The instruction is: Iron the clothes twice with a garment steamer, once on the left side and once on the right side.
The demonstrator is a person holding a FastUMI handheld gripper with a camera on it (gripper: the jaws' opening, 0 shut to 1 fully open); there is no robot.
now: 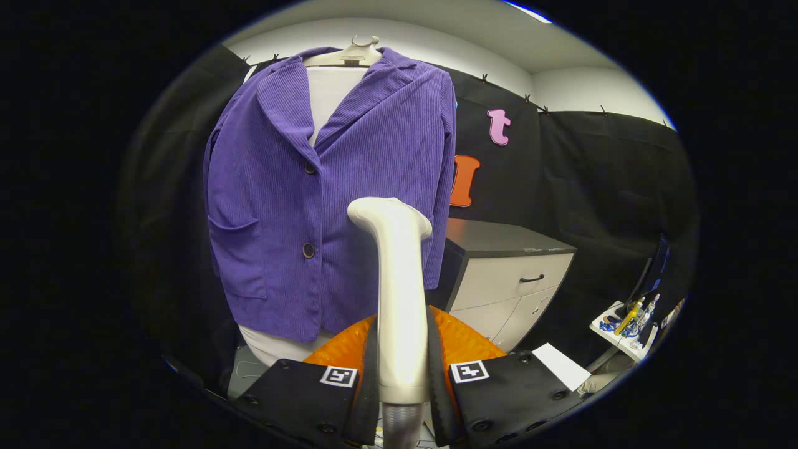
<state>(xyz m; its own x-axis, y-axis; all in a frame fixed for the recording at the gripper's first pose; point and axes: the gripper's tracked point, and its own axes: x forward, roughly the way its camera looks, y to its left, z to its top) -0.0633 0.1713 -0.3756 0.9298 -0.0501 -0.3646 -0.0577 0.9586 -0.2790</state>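
Black cloth lines the booth under a pale wall and ceiling, and a low cabinet (508,274) stands against it to the right of the jacket, with a dark flat top, pale drawer fronts and a thin dark curved handle on the upper drawer. Farther right, a small white tray (625,330) holds a cluster of little bottles and tools, too small to make out. The purple jacket (299,206) hangs on a pale hanger (352,53) over a white form; its cloth is finely ribbed like corduroy, with broad lapels, two dark round buttons and patch pockets. The garment steamer (399,293) rises between the fingers, a smooth, glossy cream handle, rounded and bent toward the jacket at its head, which overlaps the jacket's lower front; whether it touches the cloth cannot be told. The gripper (402,374) has its jaws closed narrowly on the handle, both fingers pressed against its sides.
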